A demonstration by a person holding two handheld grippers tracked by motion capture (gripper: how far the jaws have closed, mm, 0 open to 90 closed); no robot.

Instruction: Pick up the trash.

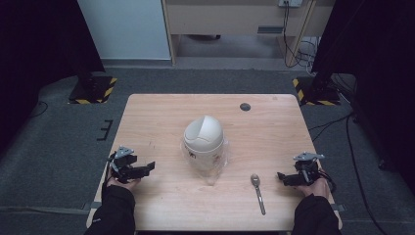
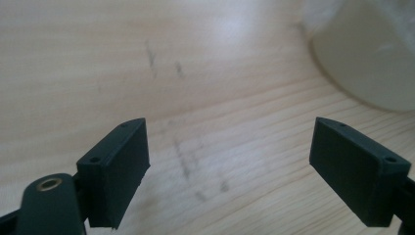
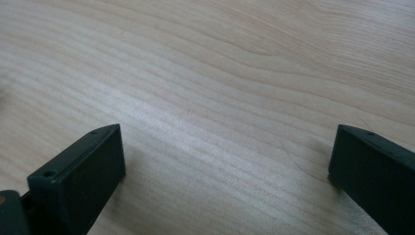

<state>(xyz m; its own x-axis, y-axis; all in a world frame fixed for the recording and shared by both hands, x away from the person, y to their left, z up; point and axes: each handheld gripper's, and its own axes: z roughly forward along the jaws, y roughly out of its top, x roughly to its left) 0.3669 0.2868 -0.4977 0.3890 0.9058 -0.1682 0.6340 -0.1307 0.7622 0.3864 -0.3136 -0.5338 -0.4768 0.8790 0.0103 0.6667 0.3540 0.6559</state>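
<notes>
While the high view takes in the whole wooden table (image 1: pixel 156 117), with a white domed bin (image 1: pixel 203 142) standing near its middle and a metal spoon (image 1: pixel 258 193) lying toward the near right, the two gripper views look only at close stretches of bare wood. A clear plastic bag (image 1: pixel 219 164) shows around the bin's base in the high view; what is inside the bin cannot be told, since its domed lid covers it. The left gripper (image 1: pixel 145 168) rests at the near left of the table in the person's hand, aimed toward the bin and well apart from it; in the left gripper view (image 2: pixel 229 161) its jaws stand wide apart with nothing between them, and the bin's pale curved wall (image 2: pixel 372 58) fills the upper right corner, blurred. The right gripper (image 1: pixel 282 177) sits at the near right edge, near the spoon's bowl but not touching it. In the right gripper view (image 3: pixel 226 166) its jaws are likewise spread wide, empty, over plain wood grain.
</notes>
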